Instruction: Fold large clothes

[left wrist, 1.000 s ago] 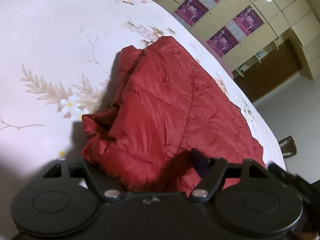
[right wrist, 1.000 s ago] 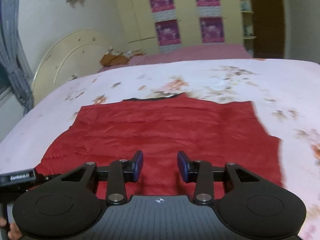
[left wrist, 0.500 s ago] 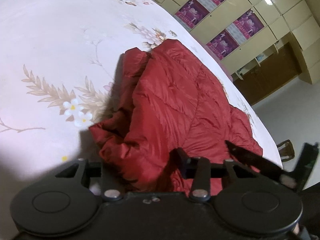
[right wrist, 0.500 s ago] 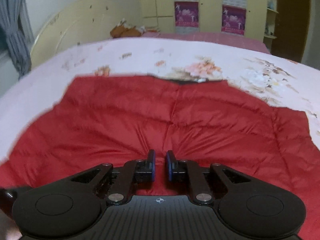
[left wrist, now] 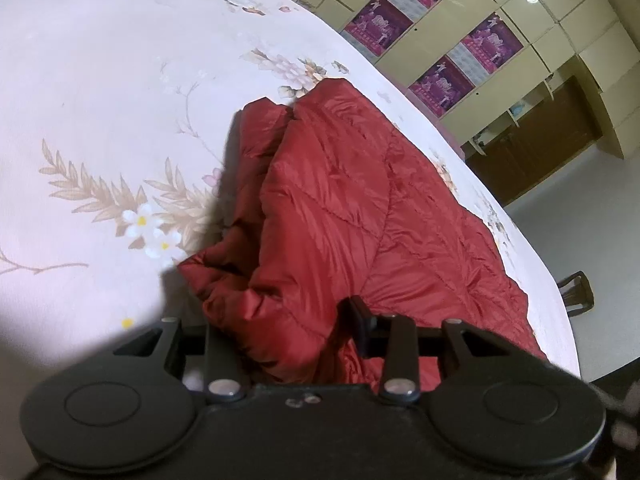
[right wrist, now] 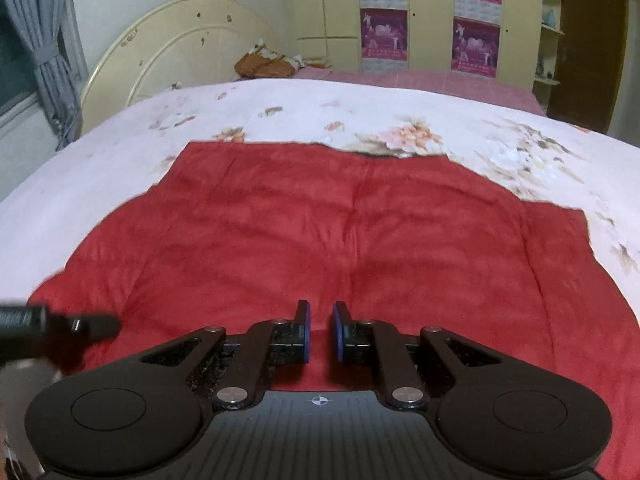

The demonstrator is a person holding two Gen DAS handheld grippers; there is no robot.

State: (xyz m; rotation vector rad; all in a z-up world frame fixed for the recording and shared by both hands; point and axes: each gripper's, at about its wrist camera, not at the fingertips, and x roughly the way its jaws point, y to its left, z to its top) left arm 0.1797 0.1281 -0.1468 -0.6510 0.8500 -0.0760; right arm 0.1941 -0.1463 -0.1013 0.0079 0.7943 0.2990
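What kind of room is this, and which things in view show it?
Most likely a bedroom in a home. A large bed with a floral sheet has a curved cream headboard behind it, and tall wardrobe doors bearing purple posters line the wall. A red quilted jacket lies on the bed.

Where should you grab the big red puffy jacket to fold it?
Probably by its near hem. The red quilted jacket lies flat on the floral bedsheet with the collar at the far side, so come in low from the near side. The left gripper already bunches one near corner; the right gripper is at the hem's middle.
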